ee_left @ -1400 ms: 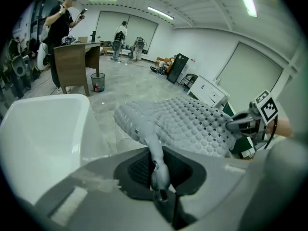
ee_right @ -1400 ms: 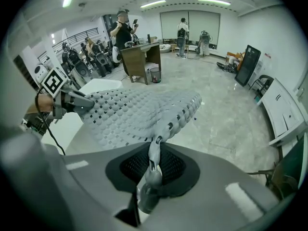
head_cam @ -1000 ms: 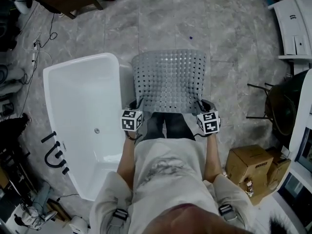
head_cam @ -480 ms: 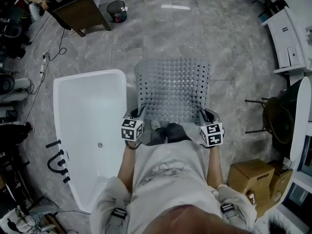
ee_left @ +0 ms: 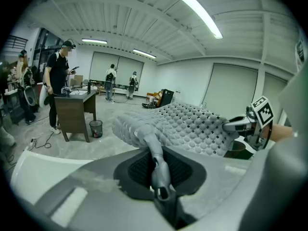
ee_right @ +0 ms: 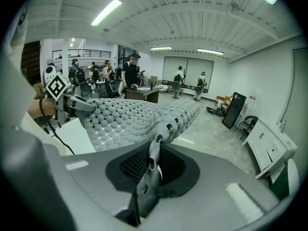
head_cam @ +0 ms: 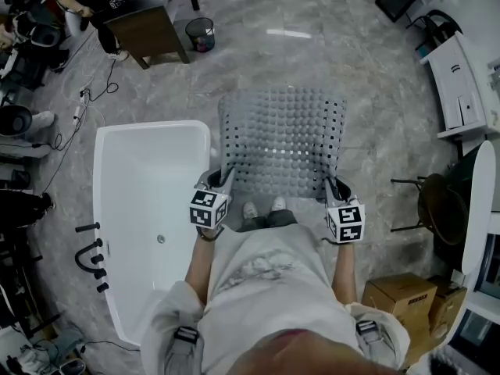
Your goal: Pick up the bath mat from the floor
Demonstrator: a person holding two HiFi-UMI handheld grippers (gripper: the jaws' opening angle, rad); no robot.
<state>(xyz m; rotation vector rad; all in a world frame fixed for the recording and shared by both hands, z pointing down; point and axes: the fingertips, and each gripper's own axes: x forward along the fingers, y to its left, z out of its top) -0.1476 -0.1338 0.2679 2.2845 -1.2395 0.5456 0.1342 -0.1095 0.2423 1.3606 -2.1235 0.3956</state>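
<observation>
**Q:** Where is your bath mat (head_cam: 281, 143), and what stays unclear?

**A:** It is spread out in front of you, beside the bathtub's (head_cam: 148, 217) right rim. You cannot tell whether its far edge touches the floor (head_cam: 312, 53).

**Q:** And your jaws?

**A:** Your left gripper (head_cam: 223, 180) and right gripper (head_cam: 332, 187) are each clamped on a near corner. The mat is higher than a second ago, and your shoes (head_cam: 250, 209) now show beneath its near edge.

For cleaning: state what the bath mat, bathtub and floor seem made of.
Bath mat: matte grey, likely soft rubber or plastic; studded, perforated, bending. Bathtub: glossy white, perhaps acrylic or enamel. Floor: polished grey veined tile, marble-look; it mirrors a lamp.
</observation>
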